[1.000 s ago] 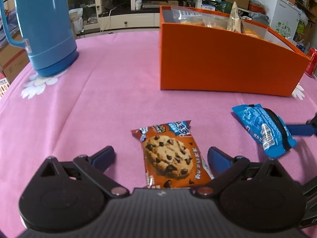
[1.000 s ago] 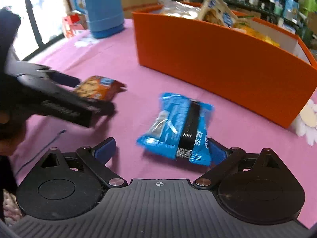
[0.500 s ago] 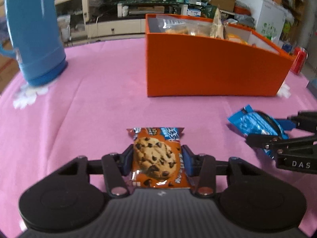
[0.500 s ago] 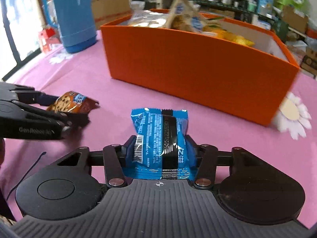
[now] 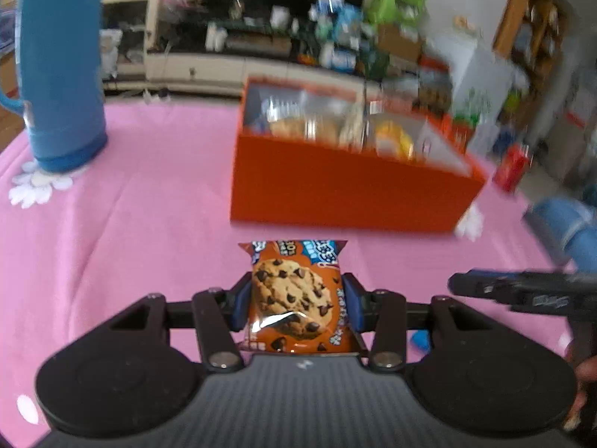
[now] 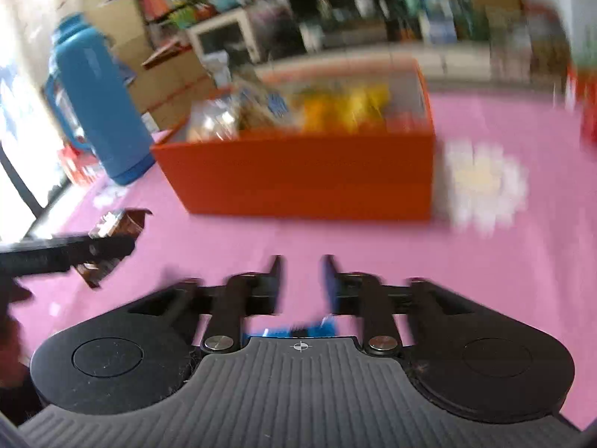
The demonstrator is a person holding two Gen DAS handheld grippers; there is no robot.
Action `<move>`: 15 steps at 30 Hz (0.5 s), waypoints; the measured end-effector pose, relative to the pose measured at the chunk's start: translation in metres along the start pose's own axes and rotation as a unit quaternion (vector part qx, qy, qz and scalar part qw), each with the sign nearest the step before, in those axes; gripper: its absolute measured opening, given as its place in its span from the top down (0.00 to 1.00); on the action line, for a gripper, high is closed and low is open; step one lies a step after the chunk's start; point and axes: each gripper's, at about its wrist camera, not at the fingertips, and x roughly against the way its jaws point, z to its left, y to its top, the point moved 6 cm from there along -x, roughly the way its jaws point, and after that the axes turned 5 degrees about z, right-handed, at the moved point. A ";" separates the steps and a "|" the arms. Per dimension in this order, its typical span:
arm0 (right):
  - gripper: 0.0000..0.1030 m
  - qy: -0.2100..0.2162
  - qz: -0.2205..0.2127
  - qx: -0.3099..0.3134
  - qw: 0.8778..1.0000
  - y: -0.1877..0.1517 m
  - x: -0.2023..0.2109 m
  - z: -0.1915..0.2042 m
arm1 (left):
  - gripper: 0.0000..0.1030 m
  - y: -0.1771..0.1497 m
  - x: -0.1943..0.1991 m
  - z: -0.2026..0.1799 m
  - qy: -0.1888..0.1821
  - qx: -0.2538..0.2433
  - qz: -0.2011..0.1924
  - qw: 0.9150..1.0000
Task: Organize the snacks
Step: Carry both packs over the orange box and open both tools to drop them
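Observation:
My left gripper [image 5: 298, 285] is shut on a brown chocolate-chip cookie pack [image 5: 294, 298], held just above the pink tablecloth [image 5: 149, 205]. The orange snack box [image 5: 350, 186] stands beyond it, with several packs inside. My right gripper [image 6: 300, 272] is closing, and pink cloth shows through the narrow gap between its fingertips. The blue snack pack [image 6: 294, 330] is only a blurred sliver low at the finger bases, so I cannot tell whether the pads press on it. From the right wrist, the left gripper [image 6: 93, 250] and its cookie pack [image 6: 119, 224] sit at the left.
A tall blue thermos [image 5: 59, 67] stands at the back left of the table. A red can [image 5: 513, 166] is right of the orange box [image 6: 306, 179]. A person's blue sleeve [image 5: 567, 227] is behind the right gripper [image 5: 459, 283]. Cluttered shelves and cabinets fill the background.
Both grippers went from wide open to closed around their packs. The left one lifted the cookie pack. The right one rolled and swung, and the blue pack dropped from filling its jaws to a sliver.

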 end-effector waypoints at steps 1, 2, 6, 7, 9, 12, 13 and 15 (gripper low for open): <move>0.61 0.010 0.014 0.000 1.000 -0.004 -0.001 -0.002 | 0.56 -0.004 -0.003 0.001 0.002 -0.003 0.005 1.000; 0.56 0.003 0.016 0.008 1.000 -0.009 0.002 -0.002 | 0.56 -0.007 -0.006 0.002 0.002 -0.008 0.010 1.000; 0.26 -0.048 0.009 0.078 0.996 -0.030 0.017 0.012 | 0.50 -0.018 -0.018 0.009 0.019 -0.020 0.031 0.999; 0.28 -0.051 0.017 0.088 0.995 -0.039 0.015 0.018 | 0.49 -0.020 -0.021 0.011 0.022 -0.019 0.040 0.999; 0.36 -0.055 0.035 0.105 0.992 -0.053 0.010 0.027 | 0.43 -0.023 -0.026 0.014 0.023 -0.017 0.052 0.998; 0.40 -0.079 0.044 0.129 0.987 -0.059 0.005 0.033 | 0.37 -0.026 -0.027 0.012 0.027 -0.027 0.053 0.998; 0.45 -0.087 0.046 0.129 0.987 -0.059 0.003 0.032 | 0.37 -0.026 -0.027 0.011 0.031 -0.033 0.052 0.998; 0.63 -0.086 0.053 0.125 0.987 -0.059 -0.005 0.027 | 0.37 -0.027 -0.035 0.009 0.042 -0.045 0.060 0.996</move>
